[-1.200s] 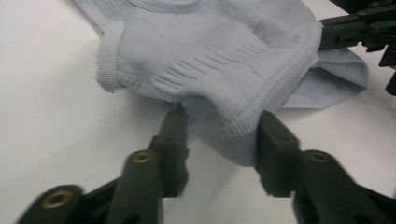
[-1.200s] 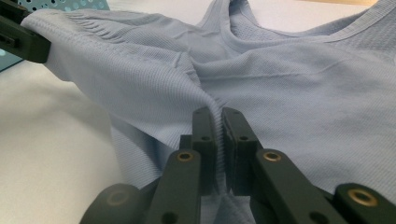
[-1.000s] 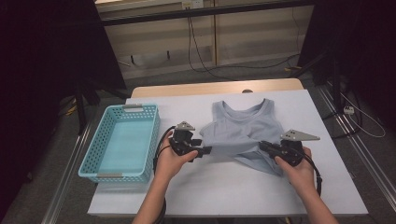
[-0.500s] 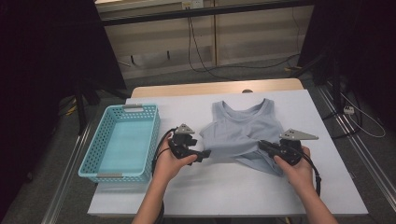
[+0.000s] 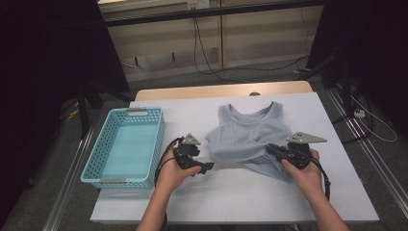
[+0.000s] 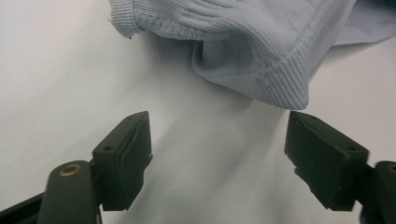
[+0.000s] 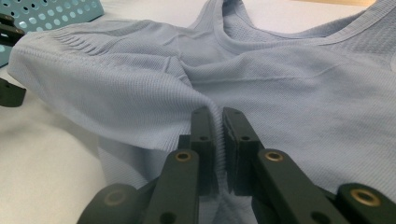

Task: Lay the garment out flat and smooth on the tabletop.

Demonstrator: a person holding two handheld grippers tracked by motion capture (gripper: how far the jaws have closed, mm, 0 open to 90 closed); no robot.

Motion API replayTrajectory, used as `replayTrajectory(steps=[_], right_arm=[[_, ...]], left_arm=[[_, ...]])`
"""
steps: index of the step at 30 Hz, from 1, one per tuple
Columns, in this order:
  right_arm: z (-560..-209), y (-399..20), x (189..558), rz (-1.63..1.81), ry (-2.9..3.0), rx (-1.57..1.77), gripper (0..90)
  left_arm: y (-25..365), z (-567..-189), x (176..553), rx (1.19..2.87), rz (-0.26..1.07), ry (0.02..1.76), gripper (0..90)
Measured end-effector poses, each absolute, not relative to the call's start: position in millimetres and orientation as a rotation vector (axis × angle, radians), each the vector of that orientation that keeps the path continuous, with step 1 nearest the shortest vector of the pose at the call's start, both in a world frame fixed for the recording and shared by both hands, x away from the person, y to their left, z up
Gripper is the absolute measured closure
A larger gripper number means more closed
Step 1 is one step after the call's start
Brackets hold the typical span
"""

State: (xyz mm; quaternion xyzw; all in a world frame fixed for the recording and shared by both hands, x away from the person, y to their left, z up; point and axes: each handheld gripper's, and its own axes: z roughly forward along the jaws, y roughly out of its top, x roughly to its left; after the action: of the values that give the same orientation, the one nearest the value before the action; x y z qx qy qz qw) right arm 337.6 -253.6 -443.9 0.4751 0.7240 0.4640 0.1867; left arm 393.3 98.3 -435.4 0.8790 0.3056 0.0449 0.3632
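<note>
Tank top (image 5: 250, 137) is lying limp and light; I'm pinching its ribbed hem with my right gripper (image 7: 219, 126), my left gripper (image 6: 217, 149) spreading its jaws, having just released the fold.

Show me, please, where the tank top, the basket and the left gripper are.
tank top (image 5: 250, 132), high view, chest panel.
basket (image 5: 161, 139), high view, right rim.
left gripper (image 6: 217, 156), left gripper view, midway between its open fingertips.

A light blue basket (image 5: 124, 148) sits on the white table (image 5: 240, 192), left side.
</note>
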Motion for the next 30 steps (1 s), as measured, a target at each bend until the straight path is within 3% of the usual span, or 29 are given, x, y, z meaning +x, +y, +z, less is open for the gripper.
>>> replayTrajectory(steps=[4, 7, 18, 24, 30], right_arm=[[-443, -254, 337, 1.305, 2.036, 1.333, 83.5], [-443, -255, 337, 1.311, 2.030, 1.341, 82.3], [-445, -254, 332, 1.289, 2.060, 1.337, 78.5], [-445, -252, 326, 1.267, 2.091, 1.312, 72.2], [-444, -248, 320, 1.245, 2.117, 1.300, 68.9]], left_arm=[[94, -438, 394, 2.233, 0.103, 0.785, 31.6], [90, -439, 393, 2.234, 0.107, 0.769, 42.7], [76, -439, 396, 2.238, 0.070, 0.780, 61.8], [73, -432, 396, 2.213, -0.050, 0.807, 81.6], [80, -422, 397, 2.169, -0.123, 0.829, 90.0]])
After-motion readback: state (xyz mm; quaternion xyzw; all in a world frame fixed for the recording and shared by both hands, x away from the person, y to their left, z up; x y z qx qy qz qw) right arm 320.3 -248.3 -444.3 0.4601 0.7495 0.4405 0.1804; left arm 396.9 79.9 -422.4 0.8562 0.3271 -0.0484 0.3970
